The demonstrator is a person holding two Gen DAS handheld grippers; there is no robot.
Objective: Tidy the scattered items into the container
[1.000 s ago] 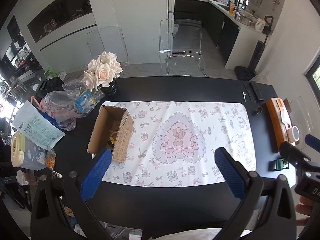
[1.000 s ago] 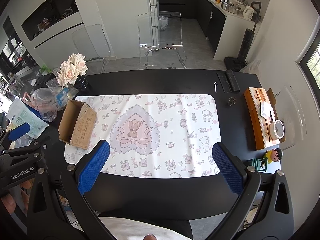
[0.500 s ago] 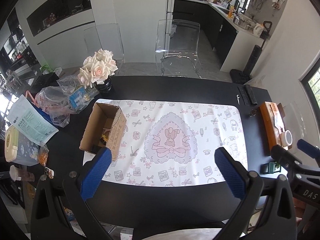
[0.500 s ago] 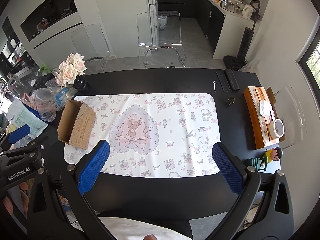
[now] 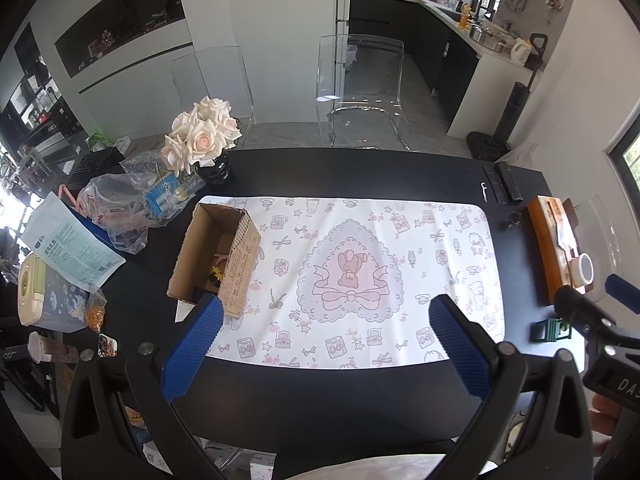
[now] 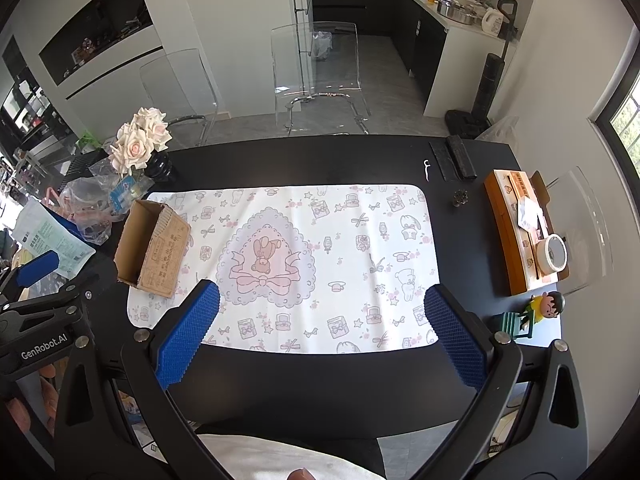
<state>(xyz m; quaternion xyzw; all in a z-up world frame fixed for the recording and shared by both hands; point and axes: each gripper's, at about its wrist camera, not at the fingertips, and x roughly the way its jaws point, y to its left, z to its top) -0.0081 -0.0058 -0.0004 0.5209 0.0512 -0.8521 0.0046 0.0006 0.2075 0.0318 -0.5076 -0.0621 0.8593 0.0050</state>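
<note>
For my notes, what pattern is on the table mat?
White mat with pink bears, bows, central heart; clearest in right wrist view.

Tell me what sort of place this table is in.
Most likely a home: an open dining area beside a kitchen. A black table carries a printed mat and a vase of roses, clear chairs stand behind it, and a kitchen counter with a kettle lies beyond.
</note>
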